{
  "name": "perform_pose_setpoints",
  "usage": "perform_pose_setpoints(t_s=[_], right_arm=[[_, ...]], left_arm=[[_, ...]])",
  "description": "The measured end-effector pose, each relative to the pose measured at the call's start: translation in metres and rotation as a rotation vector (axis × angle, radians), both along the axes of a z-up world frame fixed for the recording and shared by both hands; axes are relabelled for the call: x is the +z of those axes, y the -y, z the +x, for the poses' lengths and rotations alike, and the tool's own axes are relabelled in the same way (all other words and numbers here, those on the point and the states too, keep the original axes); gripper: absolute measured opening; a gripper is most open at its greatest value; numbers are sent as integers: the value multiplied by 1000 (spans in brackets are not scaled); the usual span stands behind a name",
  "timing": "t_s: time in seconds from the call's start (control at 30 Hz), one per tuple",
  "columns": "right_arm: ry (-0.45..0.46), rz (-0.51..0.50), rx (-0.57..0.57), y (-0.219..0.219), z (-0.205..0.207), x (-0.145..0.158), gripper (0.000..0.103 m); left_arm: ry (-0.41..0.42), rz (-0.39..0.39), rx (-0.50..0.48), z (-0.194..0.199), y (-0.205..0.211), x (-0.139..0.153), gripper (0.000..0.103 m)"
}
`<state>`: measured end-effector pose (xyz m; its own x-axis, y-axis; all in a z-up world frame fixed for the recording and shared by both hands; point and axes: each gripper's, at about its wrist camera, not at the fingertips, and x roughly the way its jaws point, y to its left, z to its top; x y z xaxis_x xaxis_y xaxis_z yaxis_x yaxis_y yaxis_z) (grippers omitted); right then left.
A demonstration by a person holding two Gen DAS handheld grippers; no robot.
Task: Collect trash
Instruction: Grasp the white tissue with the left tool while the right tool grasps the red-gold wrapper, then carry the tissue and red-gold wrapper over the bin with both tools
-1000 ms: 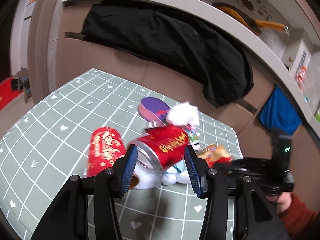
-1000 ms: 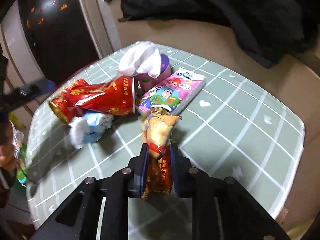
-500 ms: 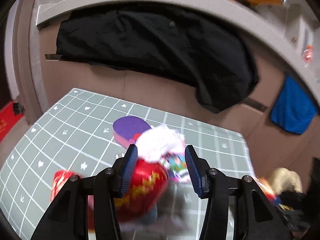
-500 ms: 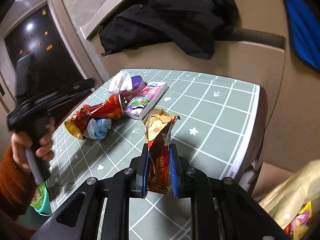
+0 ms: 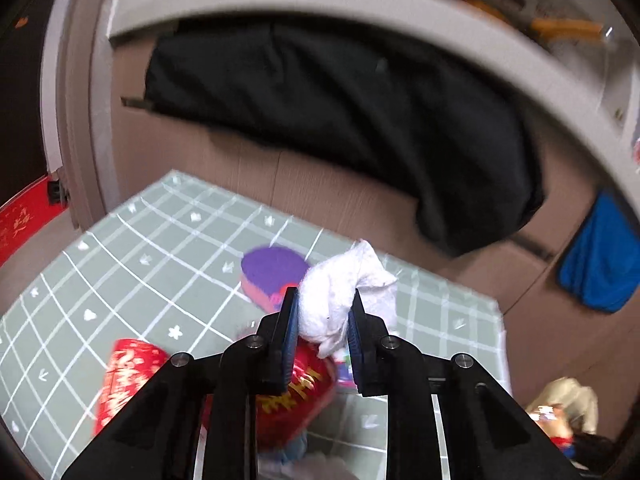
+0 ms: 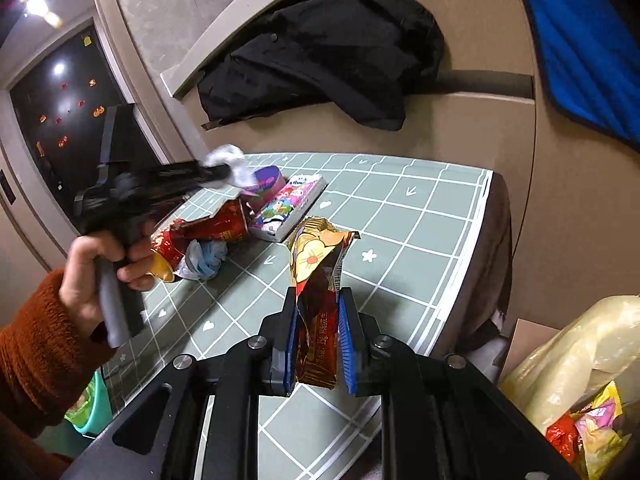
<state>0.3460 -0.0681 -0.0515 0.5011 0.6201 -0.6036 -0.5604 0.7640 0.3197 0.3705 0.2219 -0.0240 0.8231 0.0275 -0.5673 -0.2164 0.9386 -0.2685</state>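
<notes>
My left gripper (image 5: 322, 312) is shut on a crumpled white tissue (image 5: 340, 292) and holds it above the table; it shows blurred in the right wrist view (image 6: 218, 168) with the tissue (image 6: 230, 160). My right gripper (image 6: 318, 320) is shut on a red and gold snack wrapper (image 6: 320, 272), held above the table's near right part. Two crushed red cans (image 5: 128, 376) (image 5: 296, 396) lie on the green checked tablecloth (image 5: 140, 264), with a blue and white wad (image 6: 204, 262) beside them.
A purple-lidded cup (image 5: 272, 272) and a cartoon tissue pack (image 6: 290, 206) lie on the table. A yellowish trash bag (image 6: 576, 376) with wrappers inside sits low right, off the table edge. A black coat (image 5: 340, 120) drapes over the sofa behind. A blue cloth (image 6: 580, 40) hangs at the right.
My left gripper has left the red can, risen, and closed on the white tissue. My right gripper has pulled back and up with the wrapper, toward the table's right edge and the bag.
</notes>
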Motion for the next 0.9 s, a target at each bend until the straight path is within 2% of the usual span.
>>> perform_pose_setpoints(t_s=[0.13, 0.3, 0.57, 0.7, 0.9], right_arm=[[20, 17, 2, 0, -9, 10, 17], [80, 24, 2, 7, -27, 30, 17], [176, 31, -41, 45, -55, 69, 17], [223, 52, -89, 79, -68, 92, 17], [290, 25, -183, 132, -94, 113, 17]], left_arm=[[76, -14, -5, -34, 4, 33, 23], [119, 20, -28, -68, 29, 53, 23], [164, 15, -122, -111, 95, 61, 23], [195, 12, -181, -126, 136, 64, 23], [209, -13, -296, -135, 198, 65, 23]])
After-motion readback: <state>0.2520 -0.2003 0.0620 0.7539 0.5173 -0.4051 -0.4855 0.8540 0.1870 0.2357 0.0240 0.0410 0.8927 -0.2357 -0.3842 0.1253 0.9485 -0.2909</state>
